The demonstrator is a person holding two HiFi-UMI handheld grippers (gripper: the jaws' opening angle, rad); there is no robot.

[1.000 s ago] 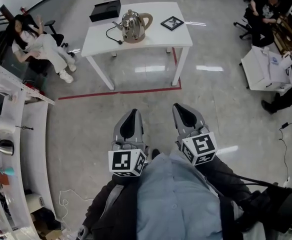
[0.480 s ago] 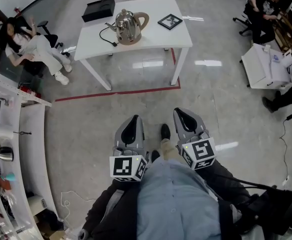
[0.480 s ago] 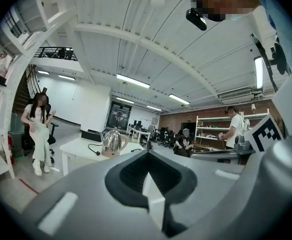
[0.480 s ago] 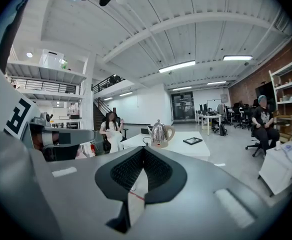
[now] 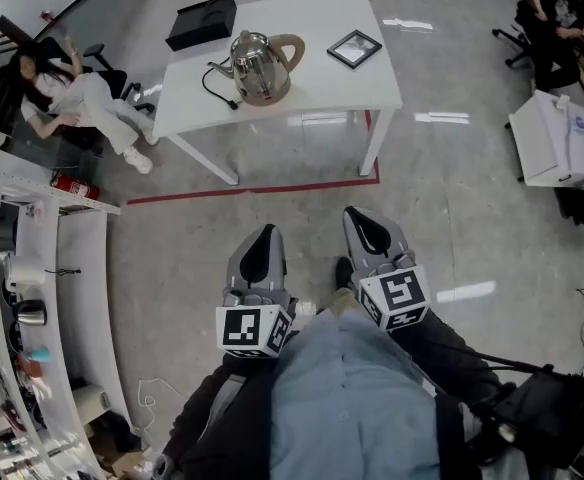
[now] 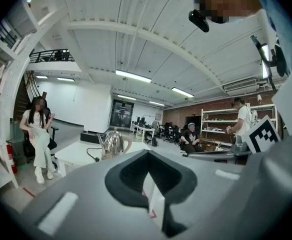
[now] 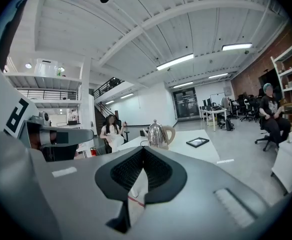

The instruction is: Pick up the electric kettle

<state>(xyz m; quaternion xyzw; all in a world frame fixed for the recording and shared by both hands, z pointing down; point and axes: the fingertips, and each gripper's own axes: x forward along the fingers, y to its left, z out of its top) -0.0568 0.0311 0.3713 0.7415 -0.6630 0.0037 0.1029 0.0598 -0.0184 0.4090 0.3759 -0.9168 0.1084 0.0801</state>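
Note:
The steel electric kettle (image 5: 257,66) with a tan handle stands on its base on a white table (image 5: 342,83), a black cord (image 5: 210,80) trailing to its left. Both grippers are held close to the person's body, far short of the table. My left gripper (image 5: 262,253) and my right gripper (image 5: 370,233) point toward it, jaws together with nothing between them. The left gripper view shows the kettle (image 6: 112,144) beyond my left gripper (image 6: 148,156). In the right gripper view the kettle (image 7: 158,134) stands past my right gripper (image 7: 142,154).
A black box (image 5: 202,21) and a framed picture (image 5: 355,48) also lie on the table. A red tape line (image 5: 252,190) marks the floor before it. A seated person (image 5: 72,98) is at the left, shelving (image 5: 32,298) along the left edge, a white cart (image 5: 562,138) at the right.
The person has stepped toward the table; a foot shows ahead and the table has shifted slightly in view. Both grippers keep their place and stay shut.

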